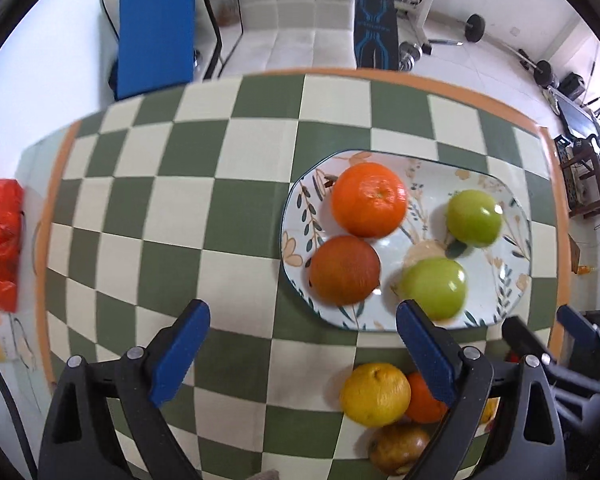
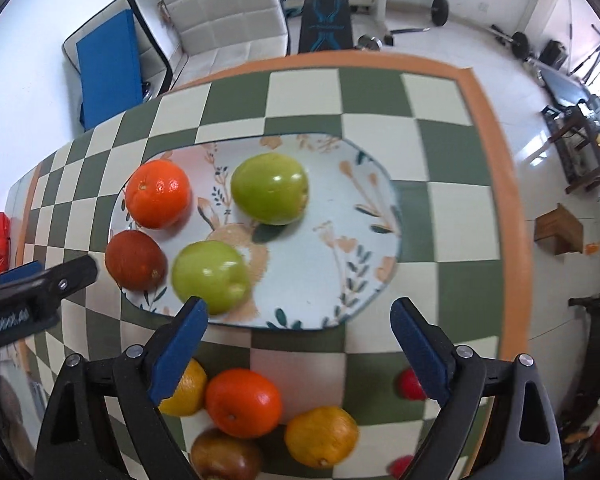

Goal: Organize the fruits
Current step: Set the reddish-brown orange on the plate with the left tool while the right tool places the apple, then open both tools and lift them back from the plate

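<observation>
Both claws, left (image 1: pixel 302 344) and right (image 2: pixel 298 340), gape empty above the orange (image 2: pixel 243 403) at lower centre, probably firm and smooth-skinned, best pinched across its middle.

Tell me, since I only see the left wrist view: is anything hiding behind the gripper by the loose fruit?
Observer: Yes, a second yellow orange lies on the table there.
Operator: Anything else?
Observer: A small red fruit sits by the right gripper, with another red fruit nearer the camera.
Operator: Is that gripper holding something?
Observer: No, it is open and empty.
</observation>
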`<state>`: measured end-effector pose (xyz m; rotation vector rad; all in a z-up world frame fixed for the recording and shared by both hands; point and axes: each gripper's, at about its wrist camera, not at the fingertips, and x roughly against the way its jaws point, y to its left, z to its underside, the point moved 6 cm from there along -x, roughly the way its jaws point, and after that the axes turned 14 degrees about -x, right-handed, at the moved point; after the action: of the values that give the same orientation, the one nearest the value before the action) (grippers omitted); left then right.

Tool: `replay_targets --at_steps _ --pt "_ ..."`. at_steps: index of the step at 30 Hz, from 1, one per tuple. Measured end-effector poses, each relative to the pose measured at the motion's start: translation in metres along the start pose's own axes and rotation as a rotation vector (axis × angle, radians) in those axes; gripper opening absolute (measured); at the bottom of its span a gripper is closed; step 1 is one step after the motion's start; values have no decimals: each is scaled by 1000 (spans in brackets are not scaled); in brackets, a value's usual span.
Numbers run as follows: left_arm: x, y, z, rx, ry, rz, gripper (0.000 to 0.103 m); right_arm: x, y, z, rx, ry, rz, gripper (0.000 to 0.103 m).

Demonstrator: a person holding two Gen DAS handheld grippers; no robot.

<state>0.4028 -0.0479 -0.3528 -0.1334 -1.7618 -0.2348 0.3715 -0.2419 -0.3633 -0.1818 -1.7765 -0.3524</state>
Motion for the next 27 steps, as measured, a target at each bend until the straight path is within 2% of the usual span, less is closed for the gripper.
replay_targets --at_steps 12,21,27 --pt "94 -16 32 -25 -171 -18 95 99 -13 23 -19 -152 -20 95" --pt "144 -27 56 -56 -248 -13 95 174 -11 52 3 -244 -65 95" --pt "166 -30 71 -55 -282 -9 95 209 -12 68 13 -294 -81 95"
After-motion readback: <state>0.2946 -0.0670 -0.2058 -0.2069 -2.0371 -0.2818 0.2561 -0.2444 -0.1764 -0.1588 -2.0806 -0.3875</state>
